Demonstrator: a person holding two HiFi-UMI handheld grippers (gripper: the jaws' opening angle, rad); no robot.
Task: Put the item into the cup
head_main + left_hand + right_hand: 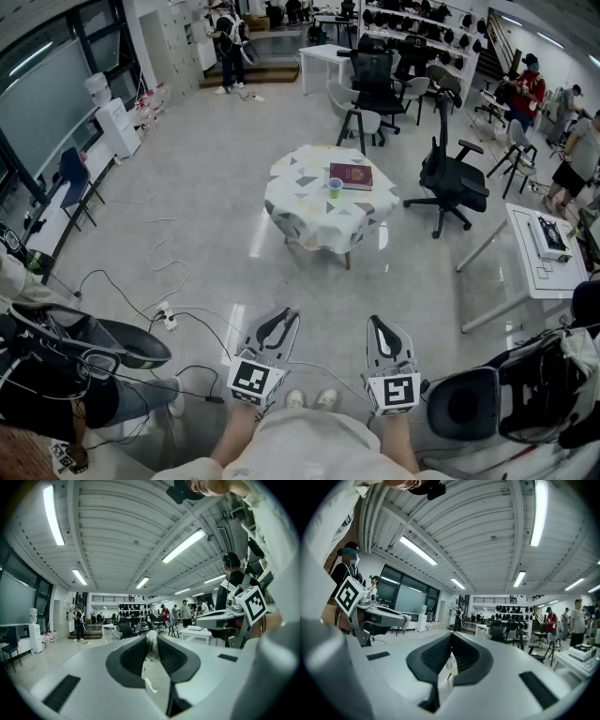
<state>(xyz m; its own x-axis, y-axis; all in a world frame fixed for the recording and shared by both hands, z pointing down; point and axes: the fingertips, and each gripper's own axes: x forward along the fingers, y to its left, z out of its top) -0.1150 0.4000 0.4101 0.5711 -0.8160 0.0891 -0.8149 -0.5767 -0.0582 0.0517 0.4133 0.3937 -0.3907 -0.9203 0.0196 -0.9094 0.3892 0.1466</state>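
So the room was a big open office-type space with a pale grey floor (216, 187) and strip lights along a ribbed ceiling (108, 531), which both gripper views mostly looked up at. The surface (309, 211), a small table under a white cloth with grey and yellow triangles, stood out in the middle of the floor, well ahead of the person.

A black office chair (452, 183) sat just right of the surface, and a white desk (539, 272) stood further right of it. Another black chair (375, 80) was behind the surface. Loose cables (164, 281) trailed over the floor to the left of the surface. A few people stood far behind it, at the back of the room.

The left gripper (285, 316) and right gripper (378, 324) were held low by the person's body, well short of the surface, side by side. The left gripper's fingers (136, 656) were closed tip to tip with nothing between them, and same deal with the right gripper's fingers (433, 654).

On the surface lay a dark red book (351, 176), and the small green cup (335, 187) stood right at the book's near left corner. Couldn't tell which item was meant for the cup.
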